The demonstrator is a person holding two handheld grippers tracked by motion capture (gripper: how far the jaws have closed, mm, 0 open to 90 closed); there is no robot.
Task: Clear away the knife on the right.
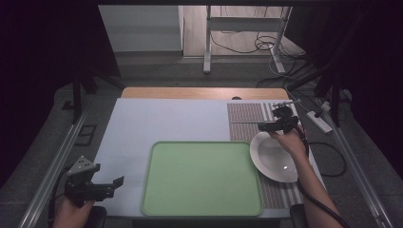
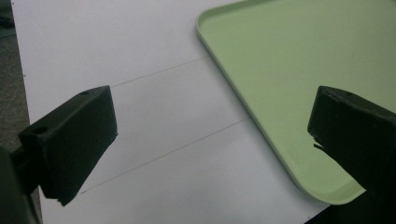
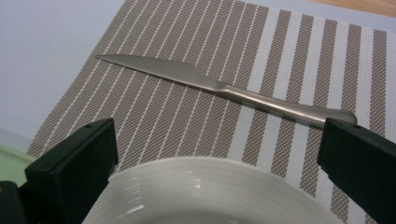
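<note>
Left gripper [image 1: 119,181] wide open, holding nothing, over the white desk [image 1: 166,123] beside the green tray [image 1: 202,178]. Right gripper [image 3: 215,154] wide open too, above the white plate [image 1: 273,159], maybe just clear of it. Butter knife [image 3: 219,86] flat on the striped placemat [image 1: 244,121].

A pale grey-white worktop [image 1: 157,121] with a bare wooden strip along its far edge carries an empty light-green rectangular plastic tray [image 1: 202,178] near the front and a brown-and-white striped woven placemat [image 1: 244,116] at the right.
</note>
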